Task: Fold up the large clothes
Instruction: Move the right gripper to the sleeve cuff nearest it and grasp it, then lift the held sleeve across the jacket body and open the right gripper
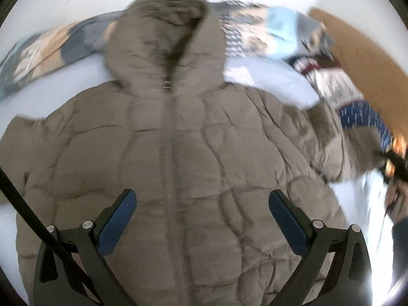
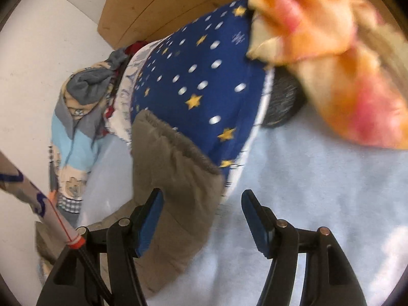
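on the pale bed (image 1: pixel 267 81) — coat (image 1: pixel 178 153) under both grippers' spread, empty fingers (image 1: pixel 122 211).

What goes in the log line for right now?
jacket: flat, zipped, unfolded | left claw: open above jacket | right claw: open by sleeve | bed
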Tool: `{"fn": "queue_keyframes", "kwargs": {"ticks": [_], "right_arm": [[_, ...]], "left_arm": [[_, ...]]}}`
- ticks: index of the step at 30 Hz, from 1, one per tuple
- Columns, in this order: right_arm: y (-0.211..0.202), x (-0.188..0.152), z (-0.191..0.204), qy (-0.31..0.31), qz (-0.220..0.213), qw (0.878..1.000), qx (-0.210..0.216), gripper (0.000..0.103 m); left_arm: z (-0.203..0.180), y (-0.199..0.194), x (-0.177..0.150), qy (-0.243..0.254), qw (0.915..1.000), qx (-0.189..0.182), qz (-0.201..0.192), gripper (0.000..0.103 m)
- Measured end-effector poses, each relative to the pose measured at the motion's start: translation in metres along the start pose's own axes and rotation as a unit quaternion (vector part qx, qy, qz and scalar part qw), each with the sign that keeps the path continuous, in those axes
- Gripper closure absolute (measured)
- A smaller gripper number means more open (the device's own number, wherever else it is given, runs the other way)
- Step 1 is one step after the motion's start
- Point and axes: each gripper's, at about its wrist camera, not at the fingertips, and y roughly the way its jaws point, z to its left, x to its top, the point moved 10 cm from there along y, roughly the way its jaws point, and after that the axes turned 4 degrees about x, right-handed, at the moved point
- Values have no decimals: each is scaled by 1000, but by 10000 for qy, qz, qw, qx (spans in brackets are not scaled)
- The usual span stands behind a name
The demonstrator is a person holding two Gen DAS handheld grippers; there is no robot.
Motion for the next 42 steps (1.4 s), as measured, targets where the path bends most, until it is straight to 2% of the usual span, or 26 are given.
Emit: {"fn": "queue_keyframes", "kwargs": {"ticks": [1, 2, 3, 4, 5, 8, 11, 18, 20, 25, 29, 36, 42], "right_arm": [[8, -2, 5, -88, 115, 9999, 80, 60], [11, -5, 8, -198, 169, 9997, 21, 77], [12, -5, 9, -404, 111, 9989, -215, 79], [9, -5, 12, -490, 25, 9984, -279, 86], [4, -5, 16, -468, -50, 9986, -239, 87], [-18, -3, 37, -537, -326, 9980, -88, 88], [-45, -1, 76, -842, -536, 9949, 153, 88], [-121, -17, 211, -1677, -705, 9777, 1047, 88], [-125, -27, 256, -1849, -683, 9723, 1252, 88], [-150, -76, 344, -2311, -482, 9553, 1779, 88], [-155, -123, 391, -2539, -189, 9446, 2073, 88], [-142, -212, 451, -2938, 306, 9269, 2313, 88], [-111, -295, 489, -3157, 893, 9132, 2418, 88]], "left_arm": [[-3, 5, -3, 103, 9999, 136, 24, 0], [-4, 13, -6, 197, 9993, 318, 63, 0], [-3, 23, -12, 273, 9980, 546, 168, 0], [-3, 30, -17, 324, 9971, 636, 275, 0], [-4, 36, -21, 356, 9965, 664, 370, 0], [-2, 41, -26, 351, 9961, 679, 450, 0], [-2, 38, -27, 440, 9958, 678, 430, 0], [5, 17, -16, 337, 9973, 616, 227, 0], [10, 7, -9, 306, 9977, 599, 113, 0], [33, -21, 6, 16, 9981, 595, -147, 0], [61, -38, 15, -317, 9975, 581, -264, 0], [121, -57, 22, -897, 9935, 606, -349, 0], [175, -65, 18, -1303, 9880, 770, -303, 0]]}}
